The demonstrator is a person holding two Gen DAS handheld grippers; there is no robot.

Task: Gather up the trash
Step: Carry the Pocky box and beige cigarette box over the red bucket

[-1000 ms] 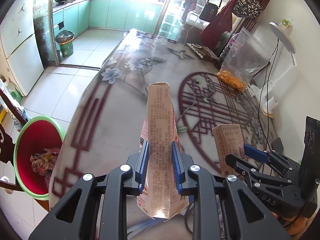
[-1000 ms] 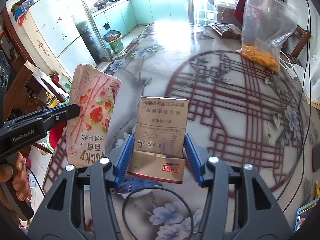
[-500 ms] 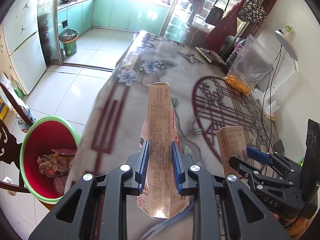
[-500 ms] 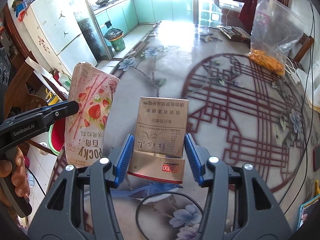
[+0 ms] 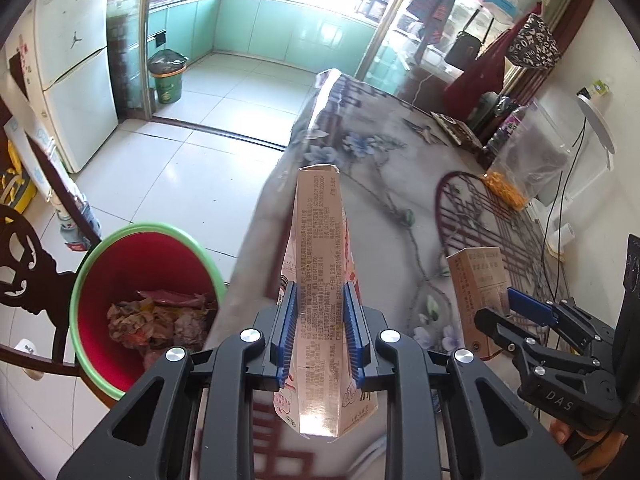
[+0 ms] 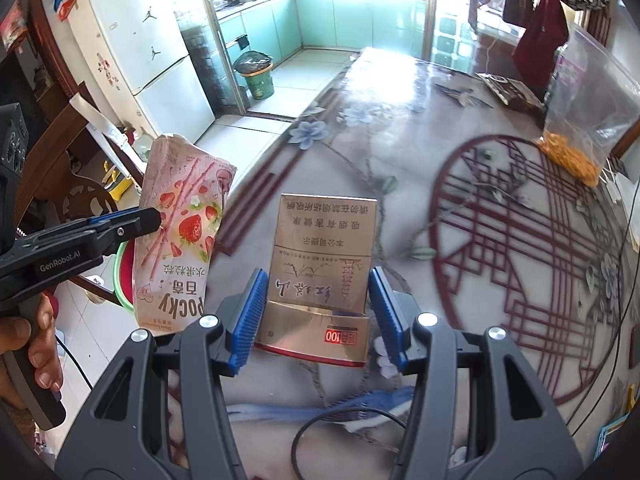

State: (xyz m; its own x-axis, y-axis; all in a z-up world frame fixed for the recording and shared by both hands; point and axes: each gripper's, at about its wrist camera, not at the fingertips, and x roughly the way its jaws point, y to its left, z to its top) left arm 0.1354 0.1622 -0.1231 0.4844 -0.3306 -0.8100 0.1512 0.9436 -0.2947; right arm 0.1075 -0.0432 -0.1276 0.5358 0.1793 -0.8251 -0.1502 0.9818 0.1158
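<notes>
Only the left wrist view shows trash [image 5: 160, 320] inside the bin [image 5: 144, 236].

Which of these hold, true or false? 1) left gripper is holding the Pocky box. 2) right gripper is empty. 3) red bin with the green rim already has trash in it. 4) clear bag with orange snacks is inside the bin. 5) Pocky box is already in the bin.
1) True: the left gripper is shut on the Pocky box.
2) False: the right gripper grips a gold cigarette pack.
3) True: the red bin holds crumpled wrappers.
4) False: the snack bag stands on the table.
5) False: the box is in the pads, beside the bin and above it.
</notes>
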